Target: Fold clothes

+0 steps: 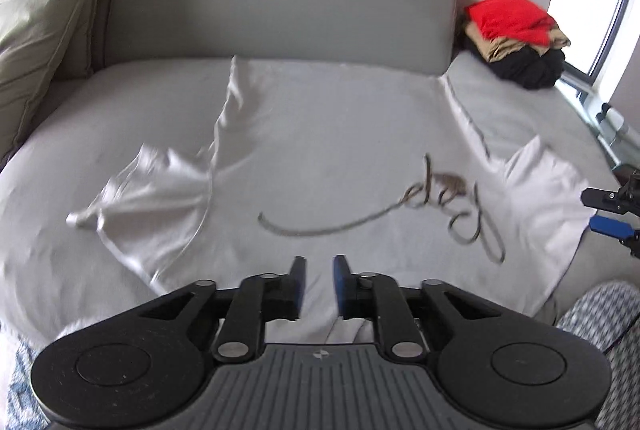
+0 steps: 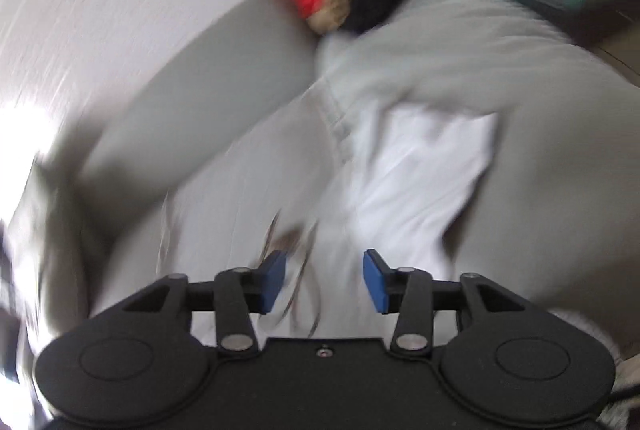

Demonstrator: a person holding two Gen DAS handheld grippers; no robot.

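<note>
**Two grippers apart over a white T-shirt on a grey sofa**

Two views cover the scene; the right wrist view is heavily smeared, so fine detail there cannot be read.

The white T-shirt lies spread across the sofa seat, its cursive print facing up. One sleeve is bunched and twisted towards the left; the other sleeve lies flat near the right seat edge. The shirt's near hem is hidden behind the left gripper's body. In the right wrist view the shirt appears only as a pale blur.

The left gripper hovers above the near part of the shirt, fingers parted by a narrow gap with no cloth pinched between them. The right gripper has its fingers released, standing wide, nothing between the pads; it also shows at the right edge of the left wrist view, cut off by the frame.

A stack of folded clothes, red on top, occupies the far right corner beside the backrest. Two cushions close off the left end. Seat surface left of the shirt is uncovered.
</note>
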